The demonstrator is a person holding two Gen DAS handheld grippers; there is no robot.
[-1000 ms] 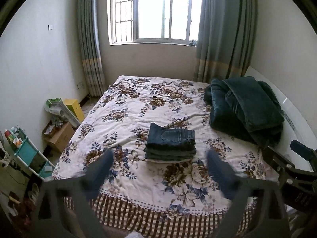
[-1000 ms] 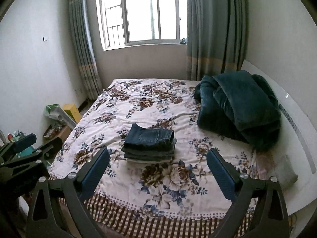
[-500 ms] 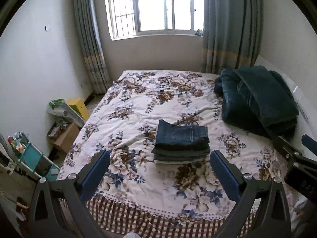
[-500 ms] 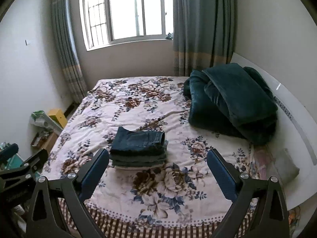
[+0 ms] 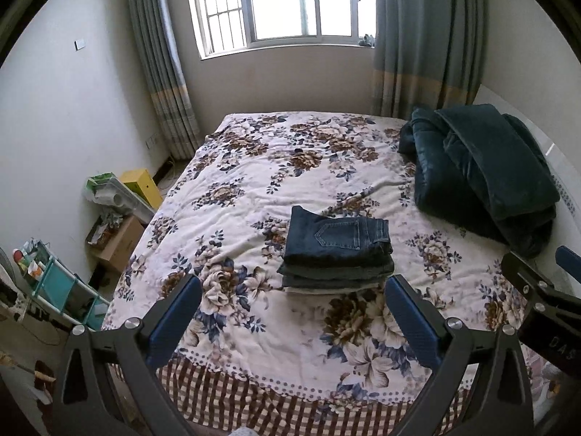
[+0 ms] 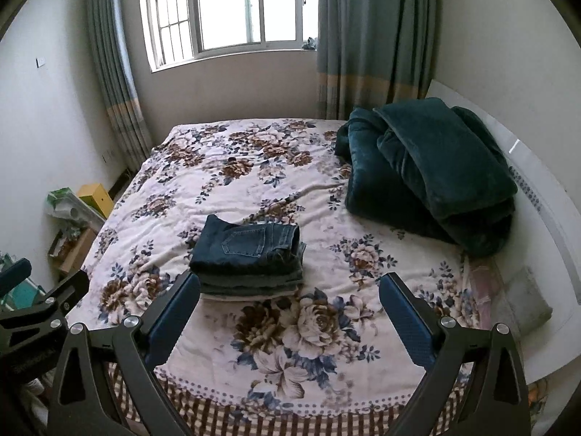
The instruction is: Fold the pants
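At nine o'clock in the left wrist view, a teal shelf and cardboard boxes stand on the floor beside the bed. The left gripper hangs wide, holding nothing, above the bed's near edge. Just past it, toward twelve o'clock, the folded jeans lie atop a neat stack of pants near the middle of the bed. The right gripper is likewise spread wide and empty, the stack at its eleven o'clock. At two o'clock sits a dark green blanket. Folding looks finished; no loose pants remain in view.
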